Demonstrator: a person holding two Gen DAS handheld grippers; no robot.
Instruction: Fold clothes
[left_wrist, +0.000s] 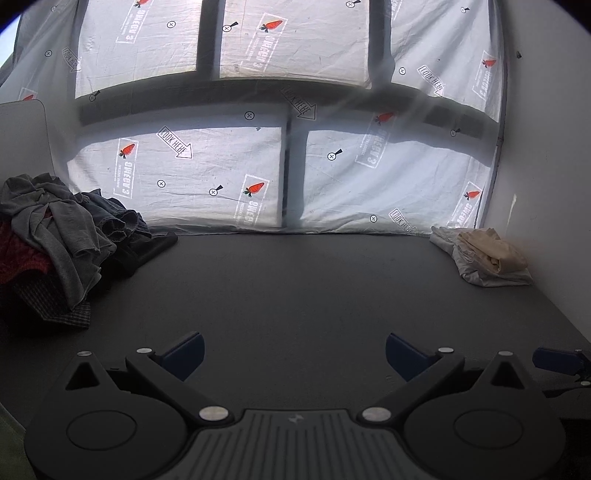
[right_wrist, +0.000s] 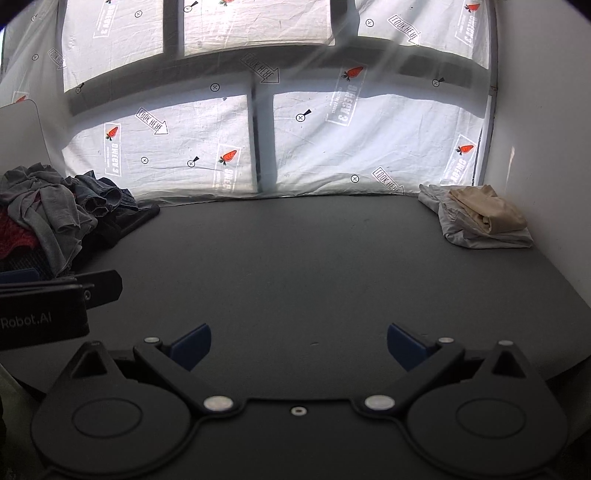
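You are holding both grippers, left (left_wrist: 294, 354) and right (right_wrist: 298, 345), spread apart and empty; reaching into the far-left heap (left_wrist: 55, 236) risks snagging several garments.

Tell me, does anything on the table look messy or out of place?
Only the clothes pile at the far left: crumpled and tangled, not yet folded. The folded stack at the far right is neat. Both grippers, left and right, are open and empty.

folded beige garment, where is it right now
The folded beige garment lies atop a folded white cloth at the table's far right corner, beside the wall.
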